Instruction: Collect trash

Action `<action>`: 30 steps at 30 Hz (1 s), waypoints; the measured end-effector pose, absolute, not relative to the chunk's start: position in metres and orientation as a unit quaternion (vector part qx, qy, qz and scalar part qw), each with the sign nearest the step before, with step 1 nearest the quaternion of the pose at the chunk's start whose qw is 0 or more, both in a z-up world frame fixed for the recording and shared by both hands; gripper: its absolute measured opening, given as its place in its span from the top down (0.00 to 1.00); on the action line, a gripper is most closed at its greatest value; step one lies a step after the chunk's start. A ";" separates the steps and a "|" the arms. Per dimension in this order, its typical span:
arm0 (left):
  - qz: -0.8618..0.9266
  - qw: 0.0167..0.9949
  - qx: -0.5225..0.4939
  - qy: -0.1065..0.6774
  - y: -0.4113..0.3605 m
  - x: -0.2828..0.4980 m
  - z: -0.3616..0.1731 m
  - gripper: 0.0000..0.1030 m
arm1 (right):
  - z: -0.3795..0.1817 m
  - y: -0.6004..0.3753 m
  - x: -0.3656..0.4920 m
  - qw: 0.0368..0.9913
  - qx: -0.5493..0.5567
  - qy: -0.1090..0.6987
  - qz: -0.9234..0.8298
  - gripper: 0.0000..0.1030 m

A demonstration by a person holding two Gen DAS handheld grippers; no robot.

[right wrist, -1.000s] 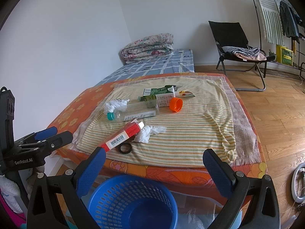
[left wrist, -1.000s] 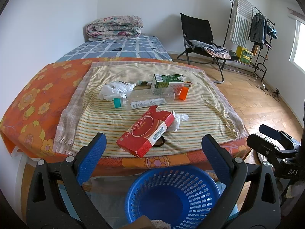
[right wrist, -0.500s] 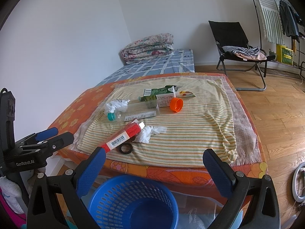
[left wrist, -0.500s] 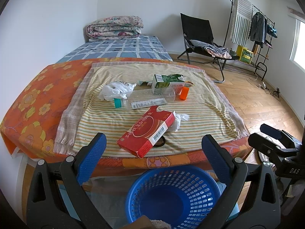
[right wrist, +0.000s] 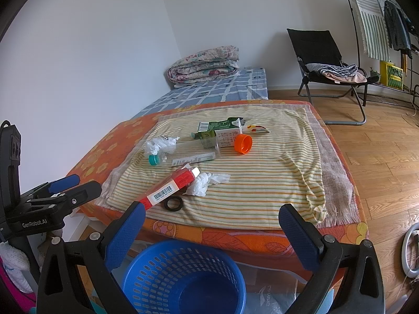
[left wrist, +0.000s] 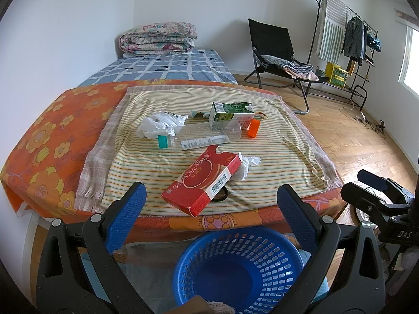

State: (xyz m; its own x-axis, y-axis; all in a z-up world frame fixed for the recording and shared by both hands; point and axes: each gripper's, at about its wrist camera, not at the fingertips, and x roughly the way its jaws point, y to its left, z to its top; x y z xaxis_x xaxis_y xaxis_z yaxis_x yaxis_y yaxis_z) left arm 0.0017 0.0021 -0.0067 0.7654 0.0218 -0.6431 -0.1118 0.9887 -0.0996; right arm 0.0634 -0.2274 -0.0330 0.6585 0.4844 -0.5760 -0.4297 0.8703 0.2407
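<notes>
Trash lies on a striped cloth [left wrist: 275, 151] on the bed: a red box [left wrist: 203, 183] [right wrist: 167, 189], a crumpled tissue [left wrist: 244, 167] [right wrist: 204, 183], a clear bottle [left wrist: 207, 136] [right wrist: 183, 153] with a teal cap, a white plastic bag [left wrist: 159, 124], a green carton [left wrist: 231, 112] [right wrist: 220, 130], an orange cap [left wrist: 254, 128] [right wrist: 243, 144] and a black ring [right wrist: 172, 204]. A blue basket [left wrist: 235, 269] [right wrist: 183, 280] stands on the floor below the bed's near edge. My left gripper [left wrist: 209, 204] and right gripper [right wrist: 212, 225] are open and empty, above the basket and short of the bed.
A folded quilt [left wrist: 158, 38] lies at the bed's far end by the wall. A black folding chair [left wrist: 277, 55] and a clothes rack [left wrist: 348, 39] stand on the wooden floor to the right. The bed runs along the left wall.
Both grippers have crept slightly forward toward the bed; nothing on the bed has moved.
</notes>
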 end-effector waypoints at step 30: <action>0.035 0.937 -0.065 0.342 0.002 0.002 -0.008 0.01 | -0.035 -0.225 0.063 0.909 0.042 0.330 0.251 0.00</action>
